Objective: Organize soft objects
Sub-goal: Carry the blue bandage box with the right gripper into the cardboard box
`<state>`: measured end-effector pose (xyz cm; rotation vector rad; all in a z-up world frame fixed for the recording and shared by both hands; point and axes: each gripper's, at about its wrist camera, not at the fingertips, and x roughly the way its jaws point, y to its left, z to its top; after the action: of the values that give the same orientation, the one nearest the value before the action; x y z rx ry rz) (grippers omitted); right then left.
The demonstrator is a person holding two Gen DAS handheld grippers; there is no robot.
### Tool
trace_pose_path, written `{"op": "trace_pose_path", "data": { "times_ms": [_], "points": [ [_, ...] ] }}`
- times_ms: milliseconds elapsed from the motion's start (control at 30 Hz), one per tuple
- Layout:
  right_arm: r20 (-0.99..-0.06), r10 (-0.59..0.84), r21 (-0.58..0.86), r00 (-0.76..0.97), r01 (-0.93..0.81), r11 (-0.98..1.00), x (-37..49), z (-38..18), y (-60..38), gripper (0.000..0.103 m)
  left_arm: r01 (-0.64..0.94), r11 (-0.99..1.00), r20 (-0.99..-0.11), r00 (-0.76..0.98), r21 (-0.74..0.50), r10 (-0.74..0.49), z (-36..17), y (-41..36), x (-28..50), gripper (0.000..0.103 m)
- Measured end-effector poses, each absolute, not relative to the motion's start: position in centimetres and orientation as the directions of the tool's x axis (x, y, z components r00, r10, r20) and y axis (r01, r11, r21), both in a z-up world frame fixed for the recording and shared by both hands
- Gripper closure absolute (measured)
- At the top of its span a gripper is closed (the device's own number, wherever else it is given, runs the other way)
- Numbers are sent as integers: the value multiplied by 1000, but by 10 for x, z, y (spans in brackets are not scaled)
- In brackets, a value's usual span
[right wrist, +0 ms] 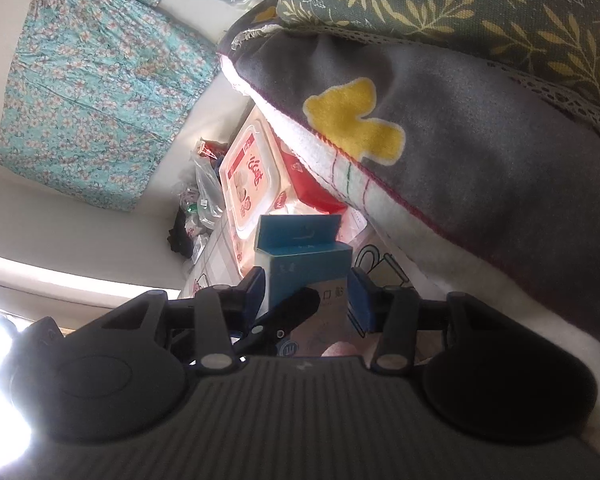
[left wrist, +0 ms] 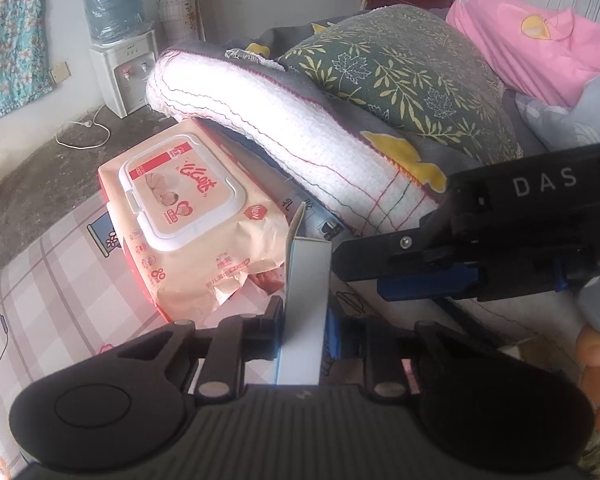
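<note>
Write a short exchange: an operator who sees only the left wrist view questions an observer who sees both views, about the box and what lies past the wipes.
Operator: My left gripper holds the box edge-on. What is its broad face like?
Observer: Blue on top, pale with dark print lower down.
Operator: What lies past the wipes?
Observer: A heap of clear plastic bags.
</note>
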<state>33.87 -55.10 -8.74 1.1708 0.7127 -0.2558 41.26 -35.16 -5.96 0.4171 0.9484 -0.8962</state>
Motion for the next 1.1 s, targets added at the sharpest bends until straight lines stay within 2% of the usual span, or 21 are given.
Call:
{"op": "trace_pose_path", "data": {
  "times_ms": [167,300,500,700,800,900,1033,1100],
  "points": [
    [-588,165,779,792,499,380,319,-80,-551,57,797,600,-808,310,-68,-502,-38,-341,408,83],
    [-514,170,830,841,437,348,300,-67,-547,57,762,629,-768,309,-153,-561,-2,-315,405,83],
    [-312,243,940,918,261,220,268,-46,-529,52,733,589,-662,258,-340,-704,66,-251,376,83],
    [-60,383,998,922,44,49,231,-20,-476,46,734,535,-548,265,-418,-793,117,-176,322,83],
    [29,461,999,887,-43,19,222,1,-439,42,700,528,-500,276,-481,-821,130,-140,303,83],
    [64,545,996,836,-87,16,222,21,-398,41,669,515,-447,292,-536,-846,138,-101,285,83],
    [55,614,993,787,-105,46,225,42,-353,40,628,529,-405,345,-571,-847,143,-50,267,83],
    [30,640,993,767,-96,69,228,49,-329,45,601,550,-393,385,-580,-835,142,-22,258,82]
  ]
}}
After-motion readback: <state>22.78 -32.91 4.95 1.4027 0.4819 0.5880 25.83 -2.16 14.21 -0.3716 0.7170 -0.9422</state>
